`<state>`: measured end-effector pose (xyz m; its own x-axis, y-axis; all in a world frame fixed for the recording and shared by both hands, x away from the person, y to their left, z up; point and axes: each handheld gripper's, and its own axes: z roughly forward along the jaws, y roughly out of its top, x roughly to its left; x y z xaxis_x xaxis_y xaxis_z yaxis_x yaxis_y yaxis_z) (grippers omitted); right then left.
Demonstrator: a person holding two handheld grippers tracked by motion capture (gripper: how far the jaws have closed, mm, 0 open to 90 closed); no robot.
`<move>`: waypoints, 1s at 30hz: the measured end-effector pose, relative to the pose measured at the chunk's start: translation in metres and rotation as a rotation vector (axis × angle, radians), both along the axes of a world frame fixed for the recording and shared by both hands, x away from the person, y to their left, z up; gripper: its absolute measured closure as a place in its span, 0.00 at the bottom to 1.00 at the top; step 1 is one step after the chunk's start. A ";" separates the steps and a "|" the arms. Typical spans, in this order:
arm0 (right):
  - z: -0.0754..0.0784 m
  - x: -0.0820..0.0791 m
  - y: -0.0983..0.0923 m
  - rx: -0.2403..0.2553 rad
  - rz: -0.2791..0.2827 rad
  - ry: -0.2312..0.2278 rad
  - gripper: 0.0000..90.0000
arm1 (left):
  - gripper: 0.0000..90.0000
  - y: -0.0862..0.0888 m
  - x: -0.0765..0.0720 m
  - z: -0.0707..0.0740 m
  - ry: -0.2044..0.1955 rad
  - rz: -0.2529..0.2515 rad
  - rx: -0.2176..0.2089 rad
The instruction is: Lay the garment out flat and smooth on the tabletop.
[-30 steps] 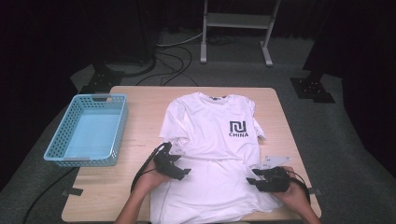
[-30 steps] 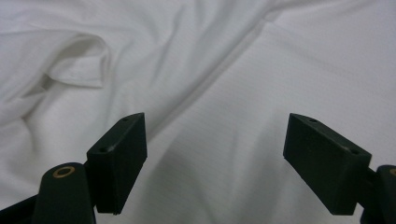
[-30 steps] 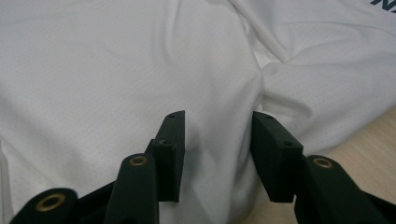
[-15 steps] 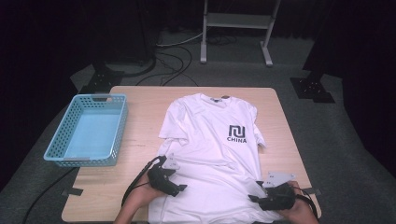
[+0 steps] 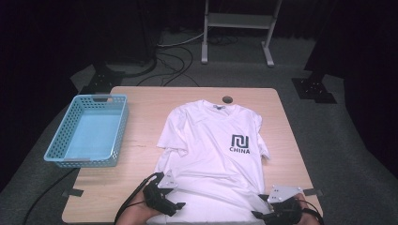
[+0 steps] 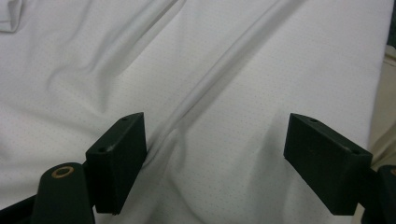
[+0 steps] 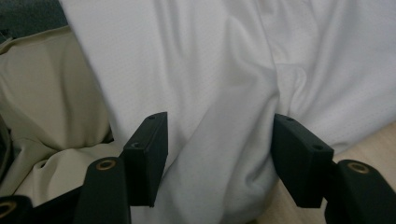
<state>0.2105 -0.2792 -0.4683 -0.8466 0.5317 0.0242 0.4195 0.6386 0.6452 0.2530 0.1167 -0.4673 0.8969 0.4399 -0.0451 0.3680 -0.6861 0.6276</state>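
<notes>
— Grippers first, from the left: how is the left gripper (image 5: 174, 206) seen?

— It is seen at the near left corner of the white T-shirt (image 5: 213, 154), over the hem. In the left gripper view its jaws are spread wide above the cloth, a long crease running between them; nothing is pinched, so it is released.

— And where is the T-shirt laid?

— It is spread flat on the wooden table (image 5: 141, 197), collar towards the far edge, hem drawn to the near edge. A dark logo with the word CHINA (image 5: 240, 144) is printed on its chest.

— What is found left of the T-shirt?

— A light blue basket (image 5: 61, 157) is set on the table's left part, well apart from the shirt's sleeve.

— And to the right?

— The right gripper (image 5: 265, 216) is held at the near right corner of the T-shirt, a grey plate on top of it. In the right gripper view a fold of the white cloth (image 7: 219, 135) lies between its jaws, which have just been opening; the pads are not seen pressing on it, so it is let go. Beige fabric (image 7: 51, 107) is seen beside the shirt's edge in that view, and bare table beyond the other jaw.
</notes>
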 end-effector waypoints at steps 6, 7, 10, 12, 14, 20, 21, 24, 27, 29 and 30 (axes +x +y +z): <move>0.011 0.058 -0.001 0.010 -0.081 -0.078 0.36 | 0.11 -0.015 0.053 0.002 -0.094 0.041 -0.013; 0.013 0.069 0.000 0.002 -0.092 -0.099 0.35 | 0.10 -0.019 0.063 0.004 -0.113 0.040 -0.017; 0.018 0.103 0.007 -0.014 -0.111 -0.127 0.34 | 0.09 -0.030 0.095 0.007 -0.147 0.036 -0.022; 0.019 0.123 0.010 -0.022 -0.118 -0.124 0.32 | 0.09 -0.036 0.117 0.007 -0.153 0.028 -0.020; 0.016 0.142 0.013 -0.033 -0.123 -0.110 0.31 | 0.09 -0.041 0.136 0.005 -0.141 0.031 -0.011; 0.003 0.167 0.016 -0.050 -0.139 -0.083 0.30 | 0.08 -0.040 0.164 -0.006 -0.086 0.027 0.006; 0.001 0.168 0.016 -0.052 -0.137 -0.075 0.30 | 0.06 -0.038 0.164 -0.007 -0.087 0.026 -0.005; -0.003 0.168 0.015 -0.032 -0.144 -0.067 0.30 | 0.06 -0.033 0.161 -0.007 -0.085 0.021 -0.006; -0.003 0.166 0.016 -0.026 -0.139 -0.057 0.30 | 0.06 -0.025 0.153 -0.007 -0.081 0.025 0.000; -0.004 0.162 0.018 -0.014 -0.135 -0.045 0.30 | 0.06 -0.019 0.146 -0.007 -0.081 0.026 -0.003; -0.004 0.160 0.019 -0.010 -0.130 -0.044 0.30 | 0.06 -0.016 0.142 -0.008 -0.081 0.029 -0.005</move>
<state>0.3700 -0.2600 -0.4728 -0.7708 0.6368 -0.0174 0.4703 0.5873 0.6587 0.3950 0.1002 -0.4749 0.8846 0.4656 0.0253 0.3352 -0.6727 0.6596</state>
